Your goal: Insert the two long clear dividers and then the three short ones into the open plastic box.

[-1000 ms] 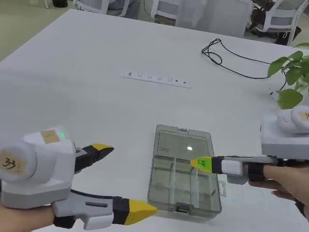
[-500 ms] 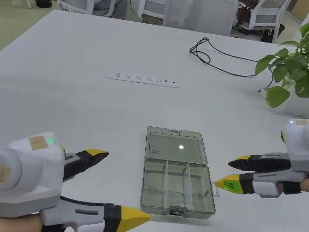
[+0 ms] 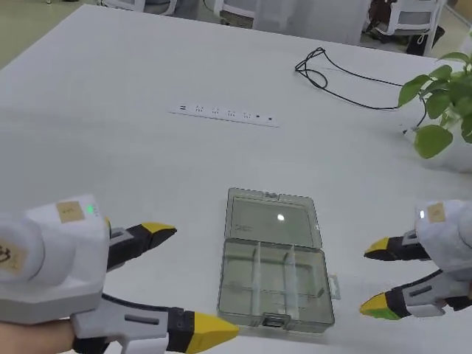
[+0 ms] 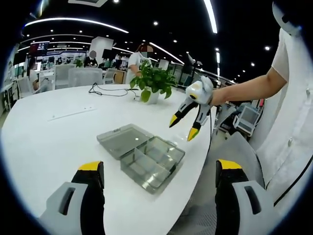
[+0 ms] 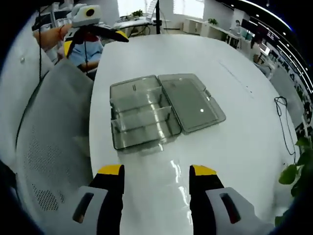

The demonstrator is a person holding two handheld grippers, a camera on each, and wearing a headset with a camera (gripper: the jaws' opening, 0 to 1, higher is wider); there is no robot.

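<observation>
Big white table [image 3: 110, 88], a power strip [image 3: 225, 114] and black cable [image 3: 299, 68] lying on it, leafy plant [image 3: 431, 140] near its edge, office chairs [image 3: 417, 15] beyond, light strips [image 4: 73, 20] overhead.

The left claw [image 3: 195, 280] sits low at the near left, its 2 yellow-tipped jaws spread wide with nothing between them, pointing forward and to the right. The right claw [image 3: 369, 280] is at the far right, its 2 jaws parted and empty, tips aimed left. The claws are well apart.
</observation>
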